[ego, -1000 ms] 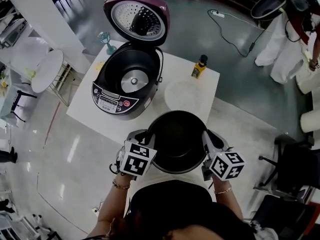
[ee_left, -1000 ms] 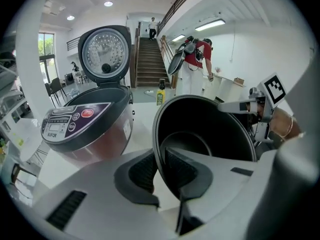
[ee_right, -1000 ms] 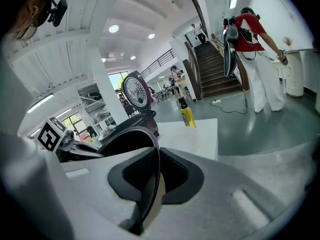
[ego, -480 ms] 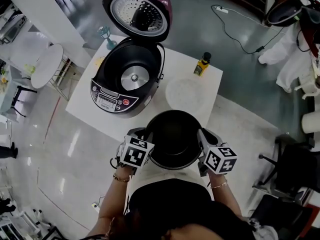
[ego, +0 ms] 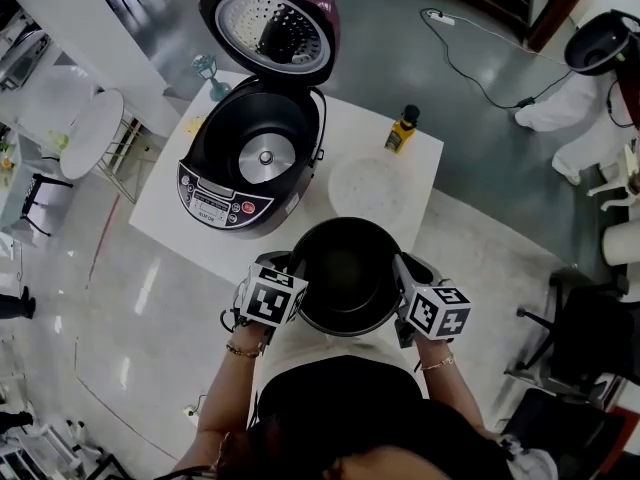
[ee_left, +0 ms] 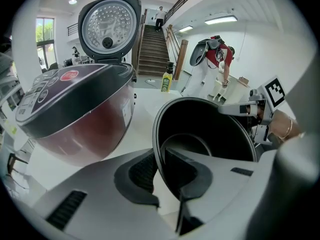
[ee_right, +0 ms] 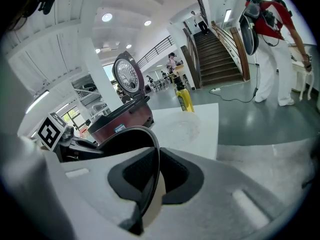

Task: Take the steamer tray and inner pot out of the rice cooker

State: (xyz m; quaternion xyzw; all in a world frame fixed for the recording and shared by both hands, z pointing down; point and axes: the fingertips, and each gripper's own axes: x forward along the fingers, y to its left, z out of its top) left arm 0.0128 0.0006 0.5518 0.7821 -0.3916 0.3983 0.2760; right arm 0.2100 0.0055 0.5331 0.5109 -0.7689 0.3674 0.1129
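The black inner pot [ego: 345, 276] hangs over the near edge of the white table [ego: 190, 230], held by its rim on both sides. My left gripper [ego: 293, 276] is shut on the left rim, and the rim [ee_left: 159, 149] runs between its pads. My right gripper [ego: 402, 280] is shut on the right rim [ee_right: 156, 159]. Behind the pot stands the maroon rice cooker [ego: 250, 158], its lid [ego: 270, 23] up and its cavity empty. The pale round steamer tray [ego: 372, 186] lies flat on the table to the cooker's right. I cannot tell whether the pot touches the table.
A yellow bottle [ego: 402, 131] stands at the table's far right corner and a teal glass [ego: 208, 71] at its far left. A cable [ego: 480, 58] crosses the floor beyond. A person in white [ego: 585, 78] stands at the far right; chairs and a round table [ego: 85, 133] are left.
Both grippers have come down with the pot, which now looks smaller and lower by the table's near edge. The grips are unchanged.
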